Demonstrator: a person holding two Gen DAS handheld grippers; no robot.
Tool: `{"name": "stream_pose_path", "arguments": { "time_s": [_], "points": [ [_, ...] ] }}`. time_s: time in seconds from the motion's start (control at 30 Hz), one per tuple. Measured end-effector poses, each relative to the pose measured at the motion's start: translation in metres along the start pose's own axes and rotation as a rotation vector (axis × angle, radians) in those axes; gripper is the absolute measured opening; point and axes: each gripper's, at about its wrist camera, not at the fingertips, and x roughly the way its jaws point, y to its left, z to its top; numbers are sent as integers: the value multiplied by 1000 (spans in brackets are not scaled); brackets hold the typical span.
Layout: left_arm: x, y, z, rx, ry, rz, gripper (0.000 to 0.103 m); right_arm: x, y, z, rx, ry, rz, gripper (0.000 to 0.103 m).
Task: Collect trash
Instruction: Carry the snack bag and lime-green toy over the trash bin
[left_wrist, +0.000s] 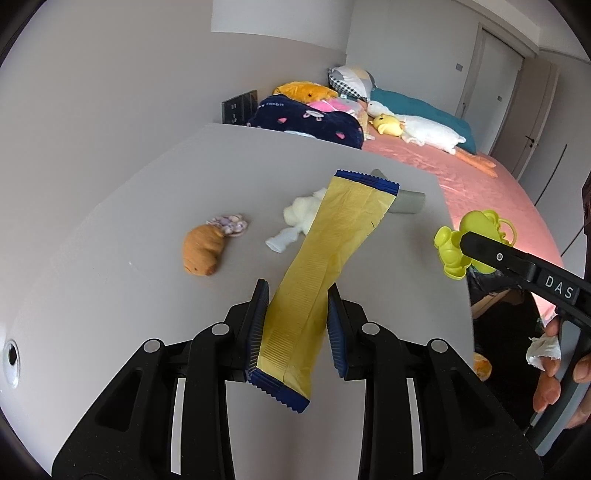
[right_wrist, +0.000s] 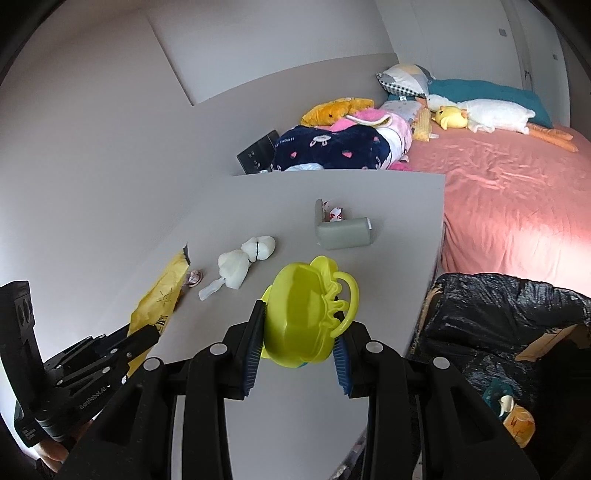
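The left gripper (left_wrist: 297, 325) is clamped on a long yellow snack wrapper (left_wrist: 328, 258) with blue serrated ends, which stands tilted up off the grey table (left_wrist: 110, 240) toward one o'clock. The right gripper (right_wrist: 299, 343) is clamped on a lime-green plastic toy mould (right_wrist: 306, 314), held above the table's near edge. On the tabletop, in the left wrist view, a brown plush toy (left_wrist: 203, 251) lies at ten o'clock of the wrapper, a white crumpled wad (left_wrist: 299, 218) just beside it, and a grey foam corner guard (right_wrist: 343, 232) at twelve. A bin lined with a black bag (right_wrist: 498, 325) sits at three o'clock, beside the pink bed (right_wrist: 517, 184).
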Motion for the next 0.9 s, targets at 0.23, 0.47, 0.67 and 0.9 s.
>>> {"name": "stream_pose_path", "arguments": {
  "time_s": [0.23,0.47,0.67,0.9],
  "points": [
    [-12,-21,-9,5,-4,3,30,-25,-5,-8,-15,-24,5,35],
    [-19,-45,-13,21,-11,-9,30,-46,-14,-15,-19,-38,4,35],
    [-21,-65,-16,47,-6,-14,30,-63,-25,-22,-17,-54,0,35],
    [-25,-89,-20,82,-8,-39,30,-77,-37,-27,-17,-60,-12,35]
  ]
}}
